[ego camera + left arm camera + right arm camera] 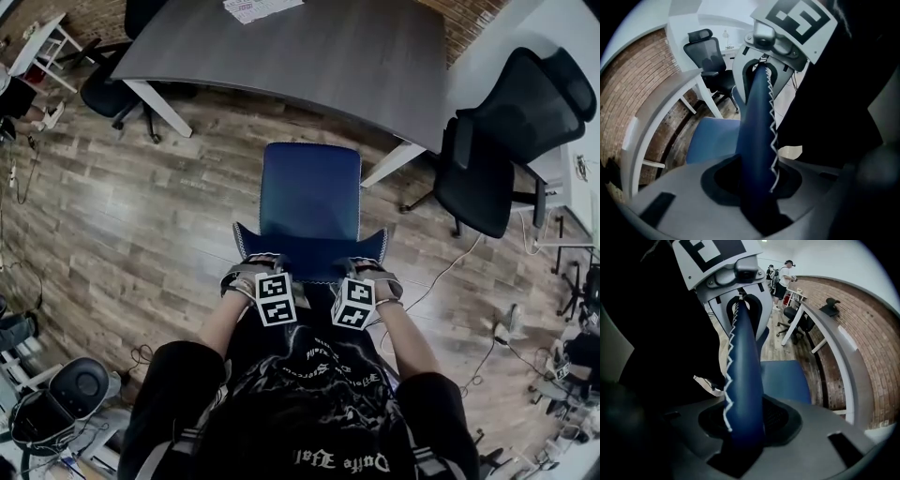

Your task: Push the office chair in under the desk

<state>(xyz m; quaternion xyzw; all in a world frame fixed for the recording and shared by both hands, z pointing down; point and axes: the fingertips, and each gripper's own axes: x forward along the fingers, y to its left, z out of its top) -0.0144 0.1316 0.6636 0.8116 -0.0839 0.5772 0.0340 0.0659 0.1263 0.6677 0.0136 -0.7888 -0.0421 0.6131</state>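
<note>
Grip step done: left gripper [255, 272] and right gripper [367, 272] each clamped on the backrest [757, 140] top edge. Chair [309, 202] stands just short of the bench [309, 56]. Next, likely: even forward push.

We are standing behind the office chair [309, 202], which is sitting just before the desk [309, 56], its seat outside the near edge. We are clamping its backrest [309, 251] between us and the seat: left gripper [255, 272] at the left end, right gripper [370, 274] at the right. A second chair [506, 141] is standing right of the desk.
</note>
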